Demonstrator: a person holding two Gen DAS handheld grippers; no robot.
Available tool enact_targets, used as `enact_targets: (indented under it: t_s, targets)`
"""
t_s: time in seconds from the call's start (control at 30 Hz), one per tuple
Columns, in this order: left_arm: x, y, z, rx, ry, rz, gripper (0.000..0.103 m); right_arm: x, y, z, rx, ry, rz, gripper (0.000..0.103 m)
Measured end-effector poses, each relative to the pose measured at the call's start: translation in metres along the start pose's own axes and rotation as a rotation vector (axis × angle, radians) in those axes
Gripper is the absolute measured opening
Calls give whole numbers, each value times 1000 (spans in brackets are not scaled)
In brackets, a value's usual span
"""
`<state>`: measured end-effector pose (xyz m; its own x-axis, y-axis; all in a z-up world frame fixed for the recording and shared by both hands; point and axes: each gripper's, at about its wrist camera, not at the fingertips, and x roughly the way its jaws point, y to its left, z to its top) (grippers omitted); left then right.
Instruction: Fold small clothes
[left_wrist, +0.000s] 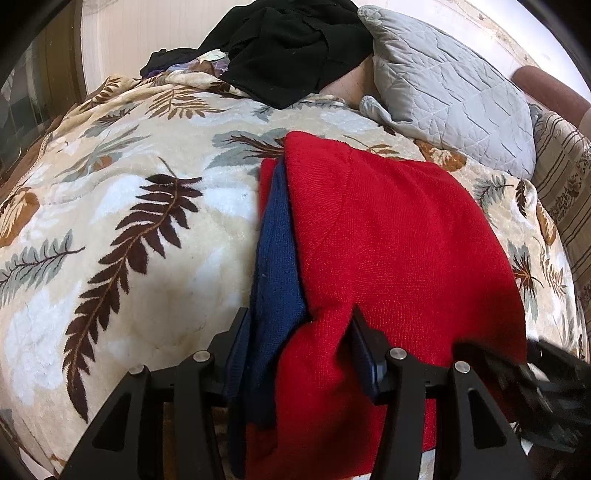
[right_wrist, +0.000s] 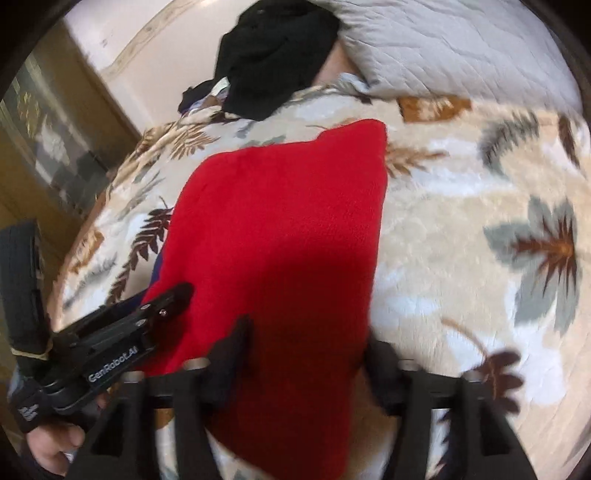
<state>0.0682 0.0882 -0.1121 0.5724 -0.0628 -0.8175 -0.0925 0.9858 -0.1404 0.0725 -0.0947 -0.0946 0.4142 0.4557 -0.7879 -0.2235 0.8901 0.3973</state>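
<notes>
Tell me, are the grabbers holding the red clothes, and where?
The left gripper pinches the red garment at its near edge, blue layer bunched in. The right gripper straddles that edge; its grip cannot be told.

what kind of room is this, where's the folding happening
Most likely a bedroom: the red garment lies on a bed under a leaf-print fleece blanket, with a grey quilted pillow and a heap of dark clothes behind.

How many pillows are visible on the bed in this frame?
1. The grey quilted pillow lies at the head of the bed, right of the black clothes pile, beyond the red knit garment. Others may be hidden out of frame.
</notes>
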Motion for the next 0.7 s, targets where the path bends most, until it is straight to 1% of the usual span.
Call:
enact_targets:
  t_s: [0.07,0.1,0.13,0.17,0.2,0.23,0.27,0.33,0.43,0.5,0.63,0.7]
  targets:
    - [-1,1,0,1,-1,-2,54,-7,3,-8,-2,-19,27,79]
    - [-2,2,-1,2,-3,-1,55,-5,5,-10,-25,-13,14,78]
    - [-2,1,-1,2,-4,1,55,3,11,-16,-77,29,-35,63]
    - [-2,1,-1,3,-3,3,55,11,18,-19,-121,51,-77,56]
    - [-2,0,-1,5,-3,4,55,11,24,-25,-171,17,-114,56]
    - [-2,1,-1,5,-3,3,55,8,27,-26,-180,2,-125,56]
    - [-3,1,0,3,-3,0,55,6,27,-26,-167,-7,-120,58]
    - [-2,2,0,-2,1,-4,55,3,20,-27,-111,-5,-88,67]
    - [-3,2,-1,6,-5,1,56,-7,8,-31,-54,-5,-39,73]
    - [-3,2,-1,6,-7,-3,56,-20,3,-35,-37,-27,-23,74]
    - [-1,7,0,-6,-5,-30,58,-43,-9,-41,11,-61,-22,74]
    - [0,9,-1,-6,-5,-40,59,-53,-17,-45,42,-78,-28,76]
